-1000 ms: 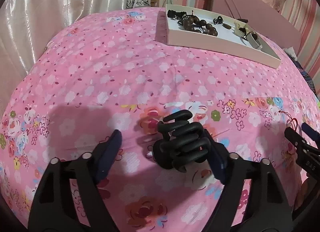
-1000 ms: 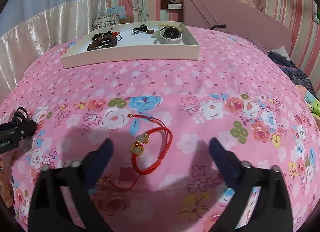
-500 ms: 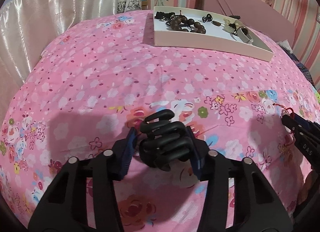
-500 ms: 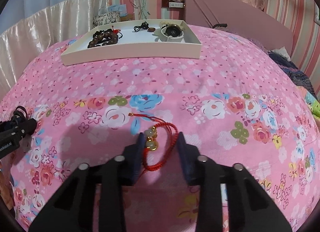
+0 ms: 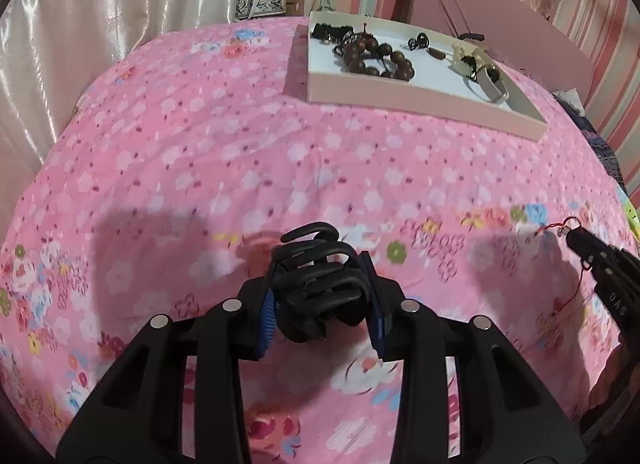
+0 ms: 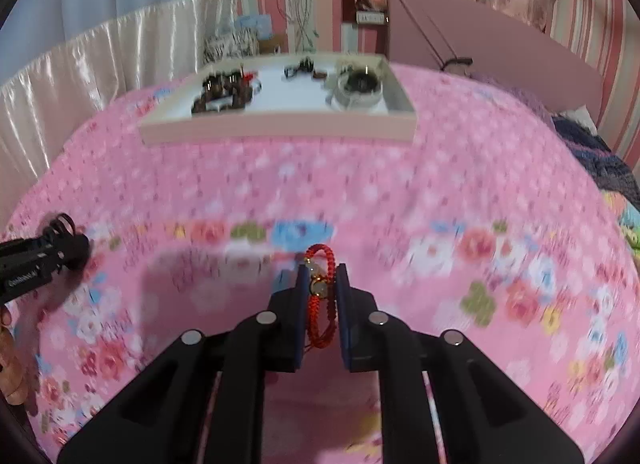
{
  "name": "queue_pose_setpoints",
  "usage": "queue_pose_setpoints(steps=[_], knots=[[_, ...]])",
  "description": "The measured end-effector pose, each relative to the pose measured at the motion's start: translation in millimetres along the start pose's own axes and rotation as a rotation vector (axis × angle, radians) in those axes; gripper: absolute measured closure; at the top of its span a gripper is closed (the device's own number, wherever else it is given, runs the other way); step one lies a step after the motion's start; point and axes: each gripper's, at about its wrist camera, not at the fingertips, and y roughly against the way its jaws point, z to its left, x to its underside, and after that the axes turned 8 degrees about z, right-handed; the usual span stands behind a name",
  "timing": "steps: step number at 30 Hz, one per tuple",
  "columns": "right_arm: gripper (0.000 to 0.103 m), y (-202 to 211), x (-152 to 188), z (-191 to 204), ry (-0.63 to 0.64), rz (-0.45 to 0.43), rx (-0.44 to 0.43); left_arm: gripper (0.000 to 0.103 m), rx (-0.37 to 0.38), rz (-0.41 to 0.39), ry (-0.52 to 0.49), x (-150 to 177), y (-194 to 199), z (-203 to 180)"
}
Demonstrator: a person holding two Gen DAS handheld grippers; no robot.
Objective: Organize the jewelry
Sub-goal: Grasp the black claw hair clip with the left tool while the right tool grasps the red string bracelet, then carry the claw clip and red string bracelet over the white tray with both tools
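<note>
Item one — left gripper [image 5: 322,300]: jaws just closed from wide apart, blue pads now clamped on either flank of black plastic claw hair clip [image 5: 320,284]. Clip gripped low over pink floral bedspread [image 5: 240,152], near edge; whether clear of the cloth cannot be told.

Item two — right gripper [image 6: 323,284]: jaws likewise just drawn in from full spread, now pinched nearly together on red braided cord bracelet with gold ring and pale bead [image 6: 320,280]. Loop standing up between the pads, tail cord trailing below; appears raised off the bedspread, background smeared by motion.

Destination: shallow cream rectangular tray [image 5: 420,104] at far side of bed, well apart from both grippers. Already holding dark brown wooden bead bracelet [image 5: 374,58], small black cord pieces, and pale strap-like item at right end.

Status, as judged: both pick-ups secured at once; loose pieces off the cover, carry to tray outstanding. Thin cord grip the less certain of the two.
</note>
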Motion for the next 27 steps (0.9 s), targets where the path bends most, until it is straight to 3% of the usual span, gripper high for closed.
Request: queue_pose_setpoints(steps=[7, 13, 22, 27], knots=[[0.090, 24.7, -47.0, -13.1, 0.004, -0.093, -0.030, 0.067, 0.021, -0.084, -0.008, -38.1, 32.7, -16.6], [0.090, 31.8, -104.7, -16.8, 0.011, -0.154, -0.052, 0.067, 0.045, -0.168, -0.025, -89.5, 58.0, -40.2], [0.090, -5.8, -169.2, -8.4, -0.028, -0.139, -0.077, 0.067, 0.032, -0.148, -0.068, -164.8, 19.4, -74.5], [0.090, -38.3, -184.2, -4.9, -0.052, -0.110, -0.080, 0.067, -0.035, -0.118, -0.057, -185.0, -17.7, -70.3]])
